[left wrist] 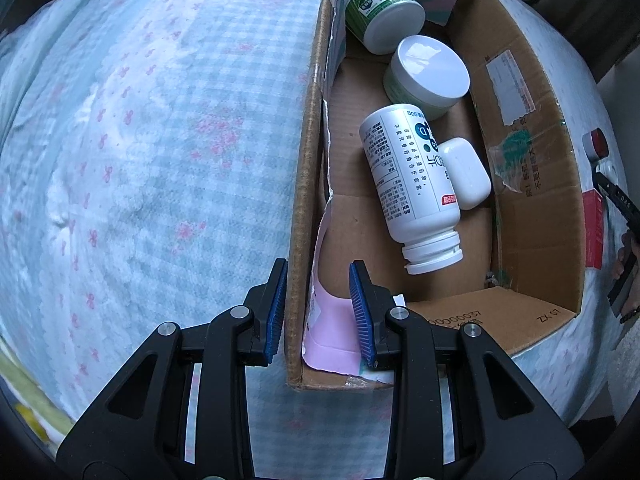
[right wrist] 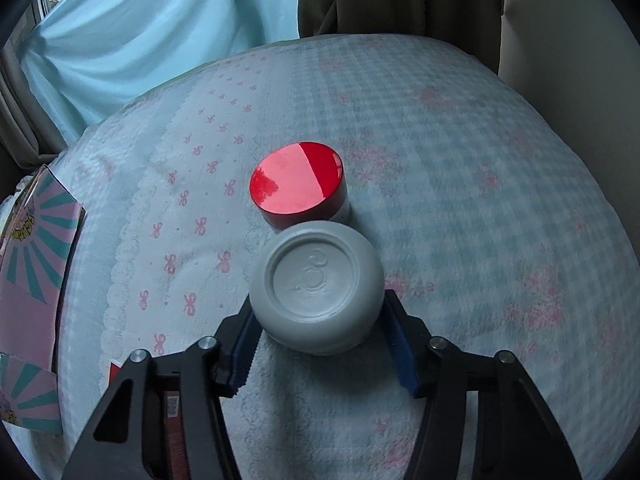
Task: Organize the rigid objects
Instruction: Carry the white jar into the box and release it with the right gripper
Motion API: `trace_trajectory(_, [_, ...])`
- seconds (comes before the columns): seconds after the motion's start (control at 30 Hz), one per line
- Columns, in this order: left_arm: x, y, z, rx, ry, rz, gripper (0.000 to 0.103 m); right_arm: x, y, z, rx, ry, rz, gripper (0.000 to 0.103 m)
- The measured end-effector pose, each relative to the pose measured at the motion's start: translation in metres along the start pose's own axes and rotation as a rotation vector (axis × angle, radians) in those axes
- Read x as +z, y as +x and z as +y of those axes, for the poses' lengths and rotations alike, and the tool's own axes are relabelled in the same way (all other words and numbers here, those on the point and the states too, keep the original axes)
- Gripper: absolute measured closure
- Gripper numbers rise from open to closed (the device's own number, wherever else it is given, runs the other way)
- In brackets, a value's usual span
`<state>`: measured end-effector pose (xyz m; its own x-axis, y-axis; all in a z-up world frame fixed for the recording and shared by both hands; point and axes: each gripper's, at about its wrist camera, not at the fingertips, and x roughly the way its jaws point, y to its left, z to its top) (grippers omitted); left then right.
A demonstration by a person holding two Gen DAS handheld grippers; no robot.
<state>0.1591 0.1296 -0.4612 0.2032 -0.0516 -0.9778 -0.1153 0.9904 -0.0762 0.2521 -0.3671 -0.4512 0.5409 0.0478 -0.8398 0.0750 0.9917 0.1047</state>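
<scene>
My left gripper (left wrist: 320, 280) is shut on the left wall of a cardboard box (left wrist: 308, 152), one pad outside and one against the pink inner flap. In the box lie a white bottle (left wrist: 408, 184), a white earbud case (left wrist: 468, 172), a white-lidded jar (left wrist: 428, 72) and a green-labelled bottle (left wrist: 380, 12). In the right wrist view a pale grey round jar (right wrist: 316, 288) stands on the bedcover, and my right gripper (right wrist: 318, 308) is shut on it, a pad on each side. A red-lidded jar (right wrist: 298, 182) stands just behind it, touching or nearly so.
Everything rests on a soft blue checked bedcover (left wrist: 140, 160) with pink bows. A red box (left wrist: 592, 228) lies right of the cardboard box, with a hand (left wrist: 628, 256) beside it. The box's pink and teal flap (right wrist: 28, 248) is at the left. Curtains (right wrist: 140, 20) hang behind the bed.
</scene>
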Motion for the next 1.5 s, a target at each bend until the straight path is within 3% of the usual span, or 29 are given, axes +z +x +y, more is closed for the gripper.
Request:
trace_trajectory(0.37, [0.0,-0.001,0.0,-0.004,0.003,-0.001,0.075,0.002,-0.016,0.001,0.022,0.025,-0.012,0.05])
trace_trajectory(0.57, [0.0,-0.001,0.001,-0.021,0.013,0.0,0.075,0.017,-0.046,0.008,0.027,0.038,-0.021,0.05])
trace_trajectory(0.77, [0.003,0.0,0.007,-0.065,0.033,0.011,0.075,0.045,-0.088,0.039,0.057,0.03,-0.019,0.05])
trace_trajectory(1.1, [0.012,0.005,0.026,-0.192,0.036,0.044,0.075,0.091,-0.125,0.157,0.214,0.0,-0.015,0.05])
trace_trajectory(1.3, [0.014,0.007,0.034,-0.248,0.045,0.053,0.075,0.098,-0.114,0.237,0.31,-0.027,0.017,0.05])
trace_trajectory(1.5, [0.011,0.005,0.04,-0.274,0.043,0.047,0.075,0.08,-0.078,0.315,0.381,-0.091,0.127,0.05])
